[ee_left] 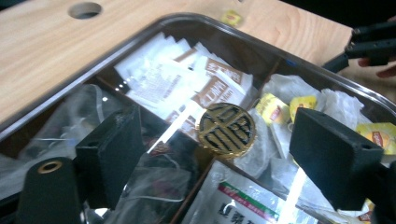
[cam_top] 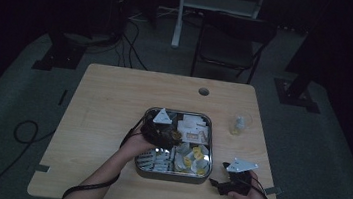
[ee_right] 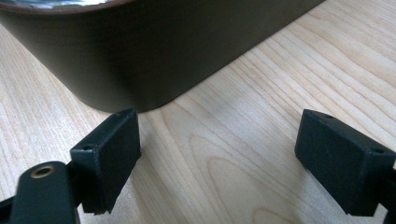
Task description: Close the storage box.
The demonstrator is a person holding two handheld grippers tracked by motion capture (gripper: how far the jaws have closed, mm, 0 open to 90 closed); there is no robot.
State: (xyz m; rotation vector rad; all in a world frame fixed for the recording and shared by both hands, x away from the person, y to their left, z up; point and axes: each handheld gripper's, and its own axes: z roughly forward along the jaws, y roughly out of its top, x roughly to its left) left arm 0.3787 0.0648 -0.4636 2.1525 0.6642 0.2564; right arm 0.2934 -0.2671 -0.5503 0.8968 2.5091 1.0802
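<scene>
Facing tray wall (ee_right: 140, 56), right tongs (ee_right: 229, 163)

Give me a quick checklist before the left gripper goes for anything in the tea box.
1. Left gripper jaws apart, nothing between them: ok.
2. Left gripper over the box: ok.
3. Round knob at the box's middle in plain sight: ok.
4. Right gripper open, off the box, over bare table: ok.
5. Which packet to take: cannot tell.
6. Cup stands apart from the box: ok.
</scene>
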